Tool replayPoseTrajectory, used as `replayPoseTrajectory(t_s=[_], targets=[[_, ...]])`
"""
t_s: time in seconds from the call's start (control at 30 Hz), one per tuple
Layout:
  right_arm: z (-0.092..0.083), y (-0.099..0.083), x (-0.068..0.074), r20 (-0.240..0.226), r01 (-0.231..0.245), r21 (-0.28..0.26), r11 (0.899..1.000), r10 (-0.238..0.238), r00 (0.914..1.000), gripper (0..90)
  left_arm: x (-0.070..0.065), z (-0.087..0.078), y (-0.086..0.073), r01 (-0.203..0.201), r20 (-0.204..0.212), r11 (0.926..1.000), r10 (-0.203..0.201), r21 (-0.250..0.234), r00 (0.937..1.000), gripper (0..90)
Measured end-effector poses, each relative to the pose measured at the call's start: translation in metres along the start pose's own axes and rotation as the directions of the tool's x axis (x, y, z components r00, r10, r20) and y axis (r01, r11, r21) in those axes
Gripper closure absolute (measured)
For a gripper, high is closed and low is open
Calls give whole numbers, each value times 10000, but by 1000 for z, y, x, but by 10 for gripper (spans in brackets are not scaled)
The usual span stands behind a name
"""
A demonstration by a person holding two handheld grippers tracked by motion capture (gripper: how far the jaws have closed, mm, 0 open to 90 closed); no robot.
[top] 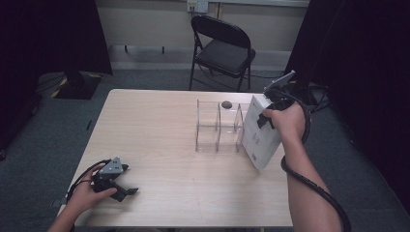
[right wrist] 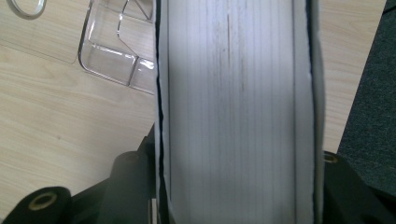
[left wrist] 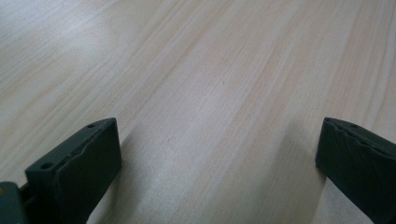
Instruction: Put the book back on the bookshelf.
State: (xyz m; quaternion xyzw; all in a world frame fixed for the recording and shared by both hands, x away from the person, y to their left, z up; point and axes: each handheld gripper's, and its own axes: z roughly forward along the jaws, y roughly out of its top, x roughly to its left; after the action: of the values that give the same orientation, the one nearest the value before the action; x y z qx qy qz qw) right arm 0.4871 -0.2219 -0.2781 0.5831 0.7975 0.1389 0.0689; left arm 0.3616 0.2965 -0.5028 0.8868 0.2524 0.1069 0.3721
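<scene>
Right gripper (top: 270, 104) clamped on white book (top: 258, 133) (tilted) by clear organizer (top: 217, 126) near table's (top: 159, 121) right edge, left gripper (top: 118, 186) released at near-left corner.

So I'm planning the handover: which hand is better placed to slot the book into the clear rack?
Right. The right tool already grips the book, tilted just beside the rack. The left tool sits open on the table, near its front left corner and far from both.

The high view looks forward and down over the whole table (top: 159, 125); each gripper view sits close above the wood, the right one sharing the clear organizer (right wrist: 112, 56) with it
</scene>
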Motion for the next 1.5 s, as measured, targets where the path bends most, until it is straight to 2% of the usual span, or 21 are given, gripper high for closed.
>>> replayPoseTrajectory(t_s=[0.33,0.83,0.9,1.1,1.5], targets=[[5,4,0,-13,-27,71,10000,27,10000,521,0,0,0,79,90,10000,-78,-9,9999,0],[7,10,-1,16,-38,-106,9999,38,10000,521,0,0,0,12,11,10000,-12,2,10000,0],[8,11,-1,36,-82,-147,9999,82,10000,521,0,0,0,86,98,10000,-86,-5,9999,0],[9,12,-2,-25,-126,-308,9994,125,9999,520,0,0,0,16,10,10000,-16,2,10000,0],[9,19,-2,70,-284,-263,9992,286,9996,520,0,0,0,12,9,10000,-12,4,10000,0]])
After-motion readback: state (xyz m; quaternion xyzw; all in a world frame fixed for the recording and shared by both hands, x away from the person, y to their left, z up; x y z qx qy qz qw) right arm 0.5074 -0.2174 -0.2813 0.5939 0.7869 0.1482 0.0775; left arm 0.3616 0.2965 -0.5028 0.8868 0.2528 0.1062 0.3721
